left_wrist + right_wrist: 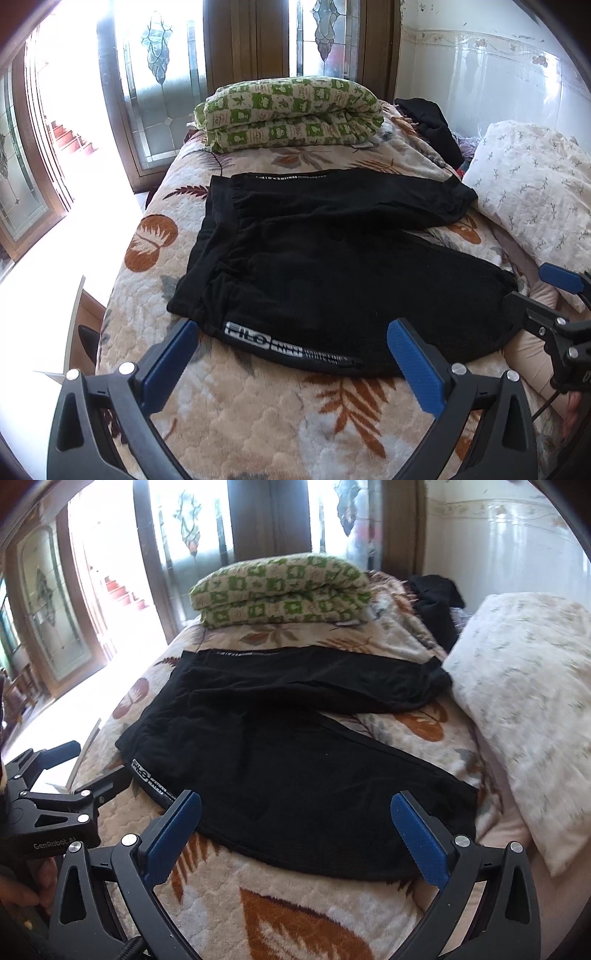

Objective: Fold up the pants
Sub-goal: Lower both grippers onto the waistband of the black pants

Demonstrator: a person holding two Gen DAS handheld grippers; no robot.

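Note:
Black pants (325, 266) lie spread flat on the bed, waistband at the left and the two legs splayed toward the right; they also show in the right wrist view (288, 760). White lettering runs along the near leg's side seam (258, 341). My left gripper (291, 332) is open and empty, hovering over the near edge of the pants by the lettering. My right gripper (295, 808) is open and empty over the near leg's hem end; it also shows at the right of the left wrist view (532, 295). The left gripper shows at the left of the right wrist view (92, 768).
The bed has a cream quilt with brown leaf prints (258, 424). A folded green-checked blanket (291, 110) lies at the far end. A floral white pillow (535, 192) and dark clothes (432, 122) lie at the right. Glass doors (155, 74) stand behind; the bed's left edge drops to the floor.

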